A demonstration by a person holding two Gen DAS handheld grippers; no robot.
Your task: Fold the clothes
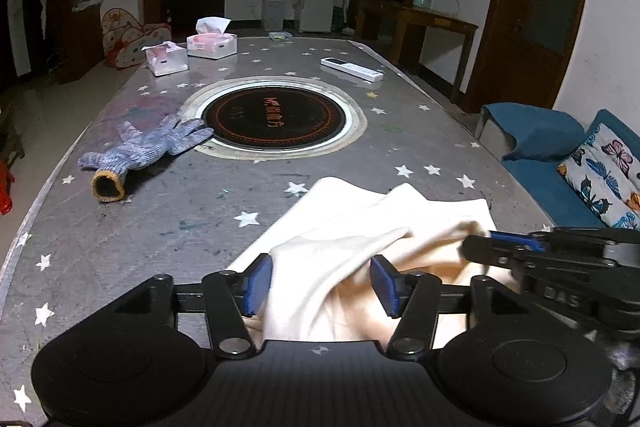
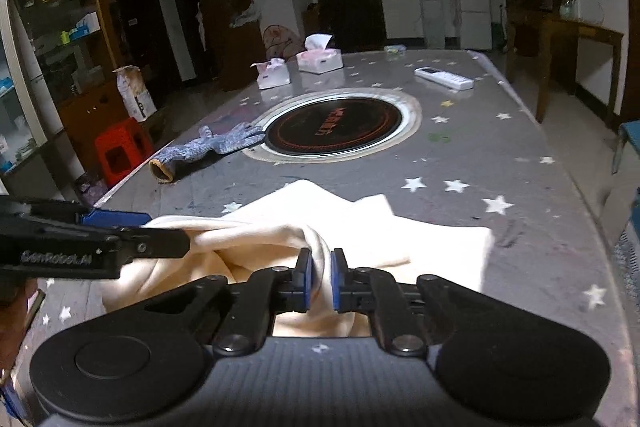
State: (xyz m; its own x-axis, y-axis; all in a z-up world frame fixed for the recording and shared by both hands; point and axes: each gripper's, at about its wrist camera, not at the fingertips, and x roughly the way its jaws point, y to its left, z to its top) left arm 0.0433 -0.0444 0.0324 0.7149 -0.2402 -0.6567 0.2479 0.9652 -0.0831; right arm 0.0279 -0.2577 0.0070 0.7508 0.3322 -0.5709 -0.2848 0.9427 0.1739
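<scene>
Presently right hand-held gripper (image 2: 321, 277) pinches cream cloth (image 2: 360, 227) on tabletop (image 2: 520, 147); left hand-held gripper (image 1: 320, 285) spread around a fold.

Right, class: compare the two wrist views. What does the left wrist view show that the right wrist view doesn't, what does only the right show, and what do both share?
Only the left wrist view: a blue sofa with a butterfly cushion.

Only the right wrist view: a red stool and a white bag on the floor.

Both: the cream cloth, grey glove, two tissue boxes, white remote, and round cooktop in the star-patterned table. The left gripper is open; the right gripper pinches the cloth.
</scene>
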